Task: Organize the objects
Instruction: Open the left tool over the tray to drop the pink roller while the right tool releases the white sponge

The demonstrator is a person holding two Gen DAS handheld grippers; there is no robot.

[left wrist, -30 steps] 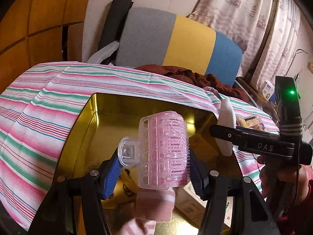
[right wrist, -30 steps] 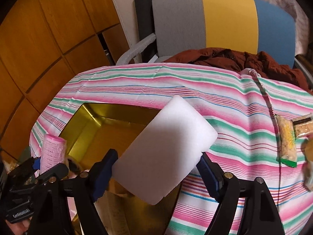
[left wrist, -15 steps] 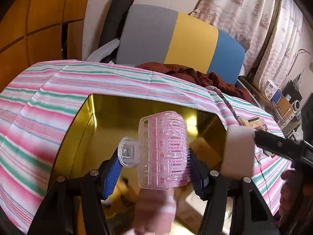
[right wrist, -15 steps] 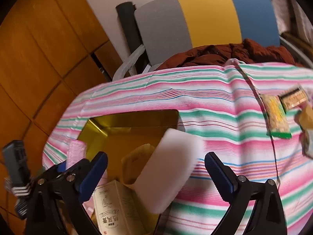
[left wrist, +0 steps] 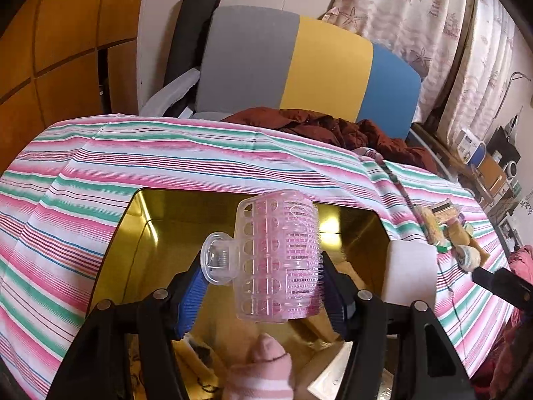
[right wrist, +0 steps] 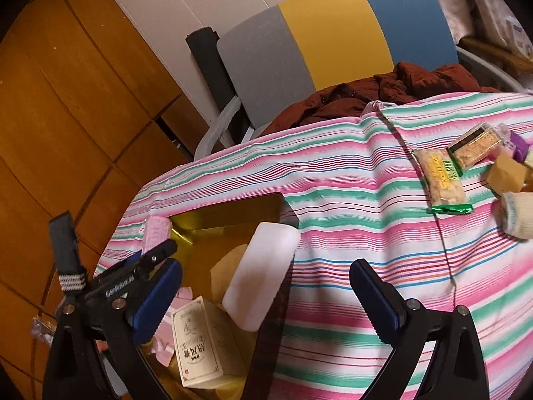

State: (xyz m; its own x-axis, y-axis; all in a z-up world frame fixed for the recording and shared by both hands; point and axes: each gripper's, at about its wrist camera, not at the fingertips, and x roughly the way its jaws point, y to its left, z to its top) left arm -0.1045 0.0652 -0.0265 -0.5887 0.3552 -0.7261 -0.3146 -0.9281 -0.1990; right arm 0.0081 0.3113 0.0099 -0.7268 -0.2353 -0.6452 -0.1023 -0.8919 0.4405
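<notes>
Atop striped tablecloth, gold tin, tricolour chair

You can make out little print here — the cream box standing in the gold tin bears a framed label with a column of dark characters, too small to read; the green-edged snack packet on the table carries lettering along its length — blurred, illegible.

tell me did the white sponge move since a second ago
Yes. The white sponge has left the open right gripper and dropped to the right rim of the gold tin, leaning there.
</notes>
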